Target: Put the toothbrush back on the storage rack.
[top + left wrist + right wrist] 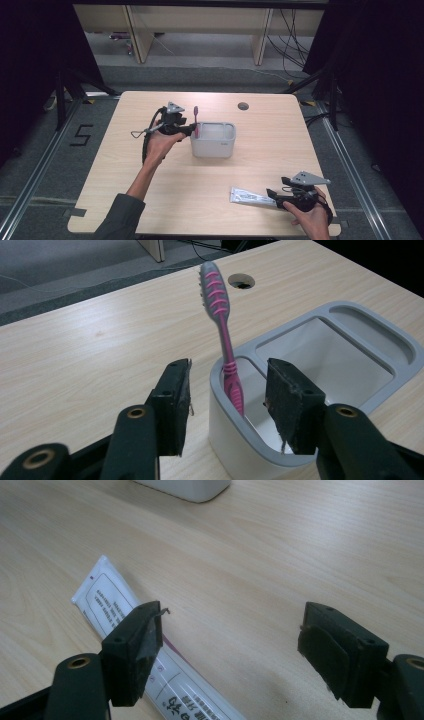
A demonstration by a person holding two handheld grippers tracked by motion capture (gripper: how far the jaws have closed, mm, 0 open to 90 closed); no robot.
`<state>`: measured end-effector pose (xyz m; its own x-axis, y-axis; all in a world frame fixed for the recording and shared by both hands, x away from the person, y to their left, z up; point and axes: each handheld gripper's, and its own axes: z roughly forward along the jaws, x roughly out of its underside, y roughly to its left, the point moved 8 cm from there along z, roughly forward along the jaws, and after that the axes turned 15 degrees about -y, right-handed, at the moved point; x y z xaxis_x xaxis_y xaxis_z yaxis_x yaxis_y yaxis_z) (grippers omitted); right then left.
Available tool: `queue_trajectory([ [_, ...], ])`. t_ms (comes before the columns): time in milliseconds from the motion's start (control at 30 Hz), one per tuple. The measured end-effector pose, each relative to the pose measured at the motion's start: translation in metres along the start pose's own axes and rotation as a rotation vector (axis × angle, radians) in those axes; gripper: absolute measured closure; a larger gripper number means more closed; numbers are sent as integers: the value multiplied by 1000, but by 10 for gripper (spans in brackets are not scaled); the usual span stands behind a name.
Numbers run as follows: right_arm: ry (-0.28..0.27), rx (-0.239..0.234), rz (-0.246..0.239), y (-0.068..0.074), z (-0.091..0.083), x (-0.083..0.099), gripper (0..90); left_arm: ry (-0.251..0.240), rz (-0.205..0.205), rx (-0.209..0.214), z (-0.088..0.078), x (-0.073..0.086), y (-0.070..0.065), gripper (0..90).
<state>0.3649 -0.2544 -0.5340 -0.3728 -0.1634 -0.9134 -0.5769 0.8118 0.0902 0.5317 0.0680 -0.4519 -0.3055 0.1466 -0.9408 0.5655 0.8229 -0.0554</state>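
High view: one person, two handheld grippers, one wooden table (150,200).
Left gripper (227,397): jaws spread, one on each side of the toothbrush handle, not pinching it; sits at the caddy's left end.
Right gripper (230,645): jaws spread wide and empty, just over the tube's near end; well apart from the caddy, toward the person.
Toothbrush (222,340): pink and grey, standing tilted in the caddy's narrow left compartment, head up, leaning on the rim.
Caddy (370,335): grey-white plastic holder, mid-table; one narrow slot, one large well, one shallow recess at its far end.
Toothpaste tube (130,630): white, printed, lying flat on the table, in front and to the right of the caddy.
Handling, toothbrush: likely light, stiff, smooth handle; best taken on the ribbed neck above the caddy rim, squeezed gently so it does not swivel.
Handling, tube: likely soft, squashy, slippery; best gripped across the flat body, lightly.
Count: toothbrush 1, tube 1, caddy 1, grippers 2.
Cable hole (243,106): one, beyond the caddy.
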Motion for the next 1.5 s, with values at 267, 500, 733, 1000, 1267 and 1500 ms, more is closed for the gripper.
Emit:
queue_trajectory([
  [267, 4, -8, -15, -2, 0, 0, 259, 7, -27, -17, -2, 0, 0, 420],
  [500, 3, -5, -18, -2, 0, 0, 260, 15, -47, -10, -6, -1, -1, 336],
  [733, 3, -5, -14, -2, -1, 0, 260, 9, -66, -18, -11, -3, 2, 295],
  [1000, -6, -5, -8, -2, 0, 0, 260, 15, -64, -15, -14, -3, 0, 266],
  [1267, 4, -4, -15, -2, -1, 0, 260, 1, -62, 4, -23, -6, -4, 261],
  [1500, 5, -4, -15, -2, -1, 1, 260, -5, -52, 11, -32, 0, -6, 256],
])
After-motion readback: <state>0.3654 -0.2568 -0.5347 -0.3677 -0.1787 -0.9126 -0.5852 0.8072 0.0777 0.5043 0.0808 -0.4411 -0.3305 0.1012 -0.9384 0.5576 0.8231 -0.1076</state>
